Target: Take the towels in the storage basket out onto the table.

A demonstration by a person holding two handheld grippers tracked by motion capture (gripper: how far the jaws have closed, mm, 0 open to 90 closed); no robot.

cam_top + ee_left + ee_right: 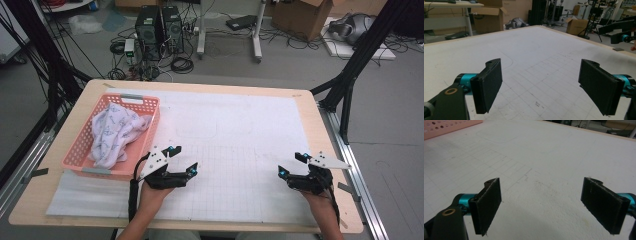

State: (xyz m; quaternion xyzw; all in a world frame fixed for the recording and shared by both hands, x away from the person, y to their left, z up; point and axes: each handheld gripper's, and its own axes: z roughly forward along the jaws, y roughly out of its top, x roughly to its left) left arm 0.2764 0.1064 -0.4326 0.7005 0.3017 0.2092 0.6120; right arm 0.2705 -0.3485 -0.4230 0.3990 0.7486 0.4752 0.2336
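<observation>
A white gridded mat [235, 150] covers the table. At its far-left corner sits a pink basket [80, 145], long axis running away from the person, with a crumpled white cloth [112, 132] inside. Just beside the basket's near-right corner, the left gripper [182, 159] gapes wide, empty. Well right of the basket, the right gripper [290, 165] is equally wide, empty.

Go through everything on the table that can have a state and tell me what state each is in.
left gripper: open, nothing between its jaws.
right gripper: open, nothing between its jaws.
pink basket: upright on the table's left side, cloth inside.
white patterned cloth: crumpled, lying in the basket.
</observation>
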